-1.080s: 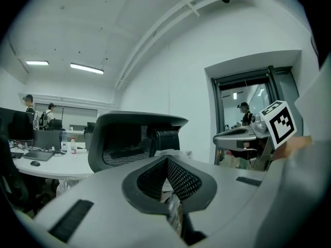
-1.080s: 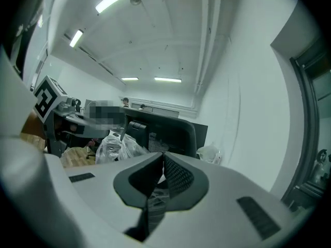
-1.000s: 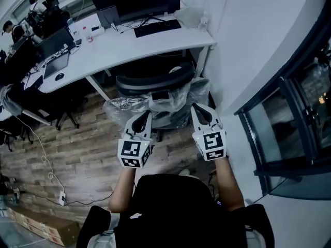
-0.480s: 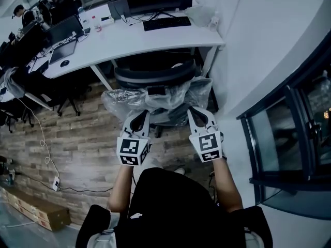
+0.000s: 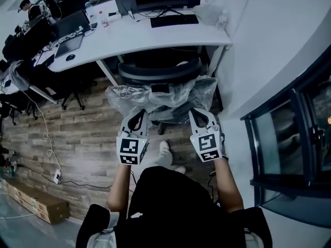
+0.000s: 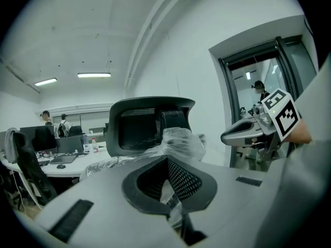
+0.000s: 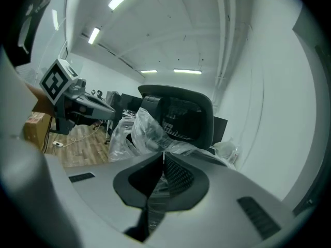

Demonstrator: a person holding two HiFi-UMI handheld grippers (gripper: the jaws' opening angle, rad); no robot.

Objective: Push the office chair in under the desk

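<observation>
Black mesh and plastic make up the office chair [image 5: 160, 71]. It stands at the right end of the white desk [image 5: 129, 40], its front partly under the top. Its back is turned to the person and its wide curved backrest runs side to side, along the desk edge. Clear crinkled plastic wrap [image 5: 126, 94] bulges from the seat on both sides.

The left gripper [image 5: 138, 112] and right gripper [image 5: 198, 112] sit side by side at the near edge of that wrap. Each has its jaws closed tip to tip. Film shows in the slit behind the tips, but I cannot tell whether any is pinched.

The floor [image 5: 77, 138] is grey-brown wood planks, with a cardboard box [image 5: 33, 205] at its left edge. A pale wall [image 5: 269, 40] and a dark-framed window [image 5: 305, 133] close the right side. A keyboard [image 5: 174, 20] lies on the desk.
</observation>
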